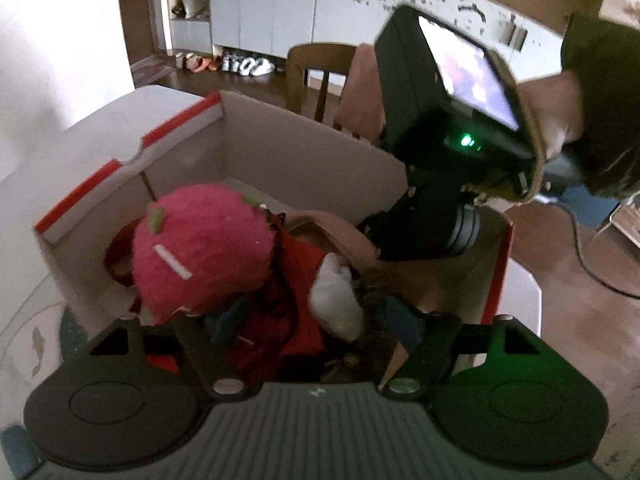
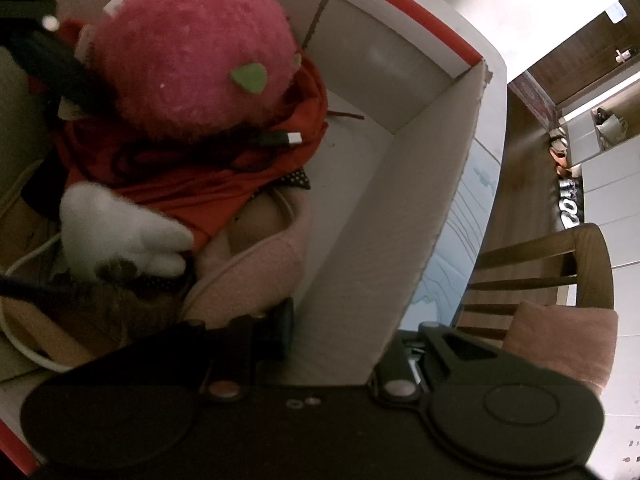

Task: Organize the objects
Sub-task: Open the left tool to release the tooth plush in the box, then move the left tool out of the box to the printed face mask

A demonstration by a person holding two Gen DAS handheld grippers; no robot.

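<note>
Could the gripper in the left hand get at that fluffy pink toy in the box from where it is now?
Probably yes. The left gripper hangs over the open box with its jaws apart, and the pink plush toy lies on top of the red cloth, uncovered. The right gripper works at the box's far wall, off to the side.

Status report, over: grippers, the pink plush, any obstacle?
Left gripper open over box. Right gripper clamped on its wall. Pink plush inside, atop red cloth. No obstacle seen.
</note>
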